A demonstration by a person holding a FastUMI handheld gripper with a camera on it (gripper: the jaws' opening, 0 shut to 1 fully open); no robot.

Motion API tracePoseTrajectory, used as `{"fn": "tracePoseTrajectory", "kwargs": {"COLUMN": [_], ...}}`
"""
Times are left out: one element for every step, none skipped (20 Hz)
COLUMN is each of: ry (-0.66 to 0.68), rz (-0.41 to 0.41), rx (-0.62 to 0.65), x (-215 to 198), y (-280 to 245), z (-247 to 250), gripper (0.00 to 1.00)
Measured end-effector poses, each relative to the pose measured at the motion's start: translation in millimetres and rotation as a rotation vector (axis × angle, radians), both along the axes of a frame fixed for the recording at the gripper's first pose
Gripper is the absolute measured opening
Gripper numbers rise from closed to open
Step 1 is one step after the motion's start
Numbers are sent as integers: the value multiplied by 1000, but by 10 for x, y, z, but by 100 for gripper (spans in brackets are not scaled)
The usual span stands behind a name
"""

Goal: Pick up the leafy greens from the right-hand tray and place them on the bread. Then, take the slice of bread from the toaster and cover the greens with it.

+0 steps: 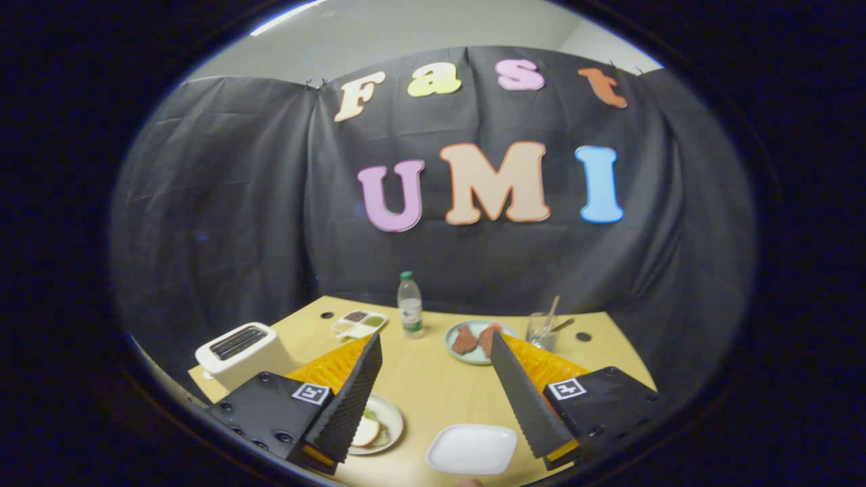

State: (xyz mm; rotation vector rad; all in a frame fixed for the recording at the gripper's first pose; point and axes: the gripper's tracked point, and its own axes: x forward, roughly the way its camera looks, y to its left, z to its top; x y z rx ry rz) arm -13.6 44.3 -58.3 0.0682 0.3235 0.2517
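The claw [436, 352] hangs spread wide, gripping nothing. Bread with greens [369, 430] sits on a plate [392, 423] by its left finger; the toaster [240, 352] stands further left, an empty white tray [472, 448] between the fingers.

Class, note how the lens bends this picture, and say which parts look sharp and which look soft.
Gripper view: fisheye distortion bows the table edge and the cloth wall; the open tongs look sharp up close; the water bottle and the toaster look slightly soft; lighting is even, without harsh glare.
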Motion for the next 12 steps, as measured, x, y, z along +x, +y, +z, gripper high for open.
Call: {"fn": "tracePoseTrajectory", "kwargs": {"ry": [-40,-71,-92,-111,-122,-139,-148,-155,-162,-164,-168,-168], "rz": [-34,-66,-92,-118,-135,-155,-167,-178,-189,-194,-200,-202], "rx": [-23,-41,-52,-53,-49,-41,-35,-31,-30,-30,-28,-27], "x": [35,36,50,60,69,90,95,103,102,119,125,107], "y": [-108,-186,-257,-313,-356,-397,-432,-469,-499,-517,-532,-548], "z": [112,182,249,319,369,420,459,480,496,507,516,520], "gripper": [100,100,100,100,100,100,100,100,100,100,100,100]}}
